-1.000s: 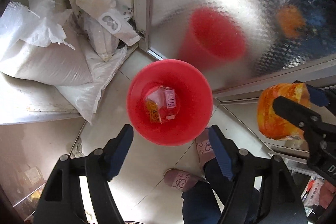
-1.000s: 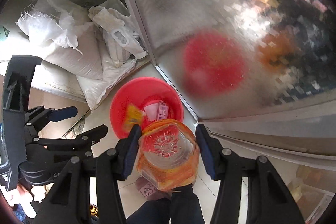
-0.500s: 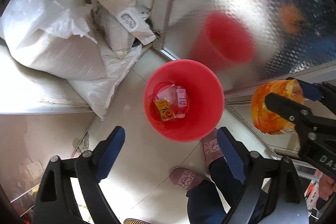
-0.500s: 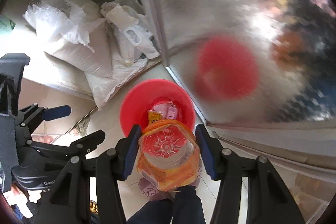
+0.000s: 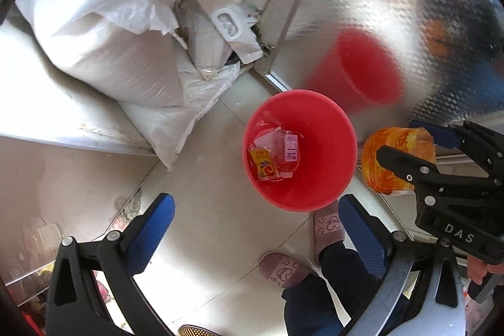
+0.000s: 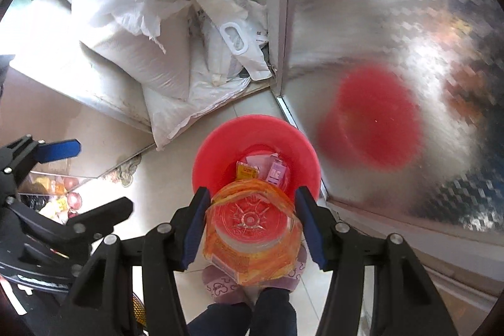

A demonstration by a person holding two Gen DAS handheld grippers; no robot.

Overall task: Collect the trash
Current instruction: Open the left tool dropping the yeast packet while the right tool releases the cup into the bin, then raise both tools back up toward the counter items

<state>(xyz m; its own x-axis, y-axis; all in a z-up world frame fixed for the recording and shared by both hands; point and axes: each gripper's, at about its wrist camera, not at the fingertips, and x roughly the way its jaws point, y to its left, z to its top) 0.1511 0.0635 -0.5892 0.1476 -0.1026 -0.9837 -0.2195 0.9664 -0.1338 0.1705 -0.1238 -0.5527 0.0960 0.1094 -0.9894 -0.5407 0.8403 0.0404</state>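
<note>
Left wrist view: the left hand-held gripper (image 5: pixel 256 225) is hanging over the tiled floor (image 5: pixel 204 210) with its blue pads standing wide apart and nothing between them; its jaws have just been opening. Just beyond the right pad, the person's pink slippers (image 5: pixel 327 224) and dark trouser legs are showing. Past them, the red trash bucket (image 5: pixel 315 188) is standing on the floor, holding a yellow-orange packet (image 5: pixel 263 164) and a pink-labelled clear wrapper (image 5: pixel 289 148) at its bottom. To the bucket's right, the right hand-held gripper (image 5: pixel 406 144) is gripping an orange-wrapped clear plastic container (image 5: pixel 393 147), which is hanging just beside the bucket's rim, not inside it. Farther off, white woven sacks (image 5: pixel 104 43) and a crumpled paper bag (image 5: pixel 220 21) are lying piled on a low ledge, and a patterned metal panel (image 5: pixel 409 5) is reflecting the bucket as a red blur.

Right wrist view: the right hand-held gripper (image 6: pixel 252 219) is pressing both pads against the sides of the container (image 6: pixel 252 229), whose moulded base is facing the camera. The container is partly overlapping the bucket's near rim (image 6: pixel 220 144) in this view, with the slippers below it. The left hand-held gripper (image 6: pixel 78 175) is showing at the left edge.
</note>
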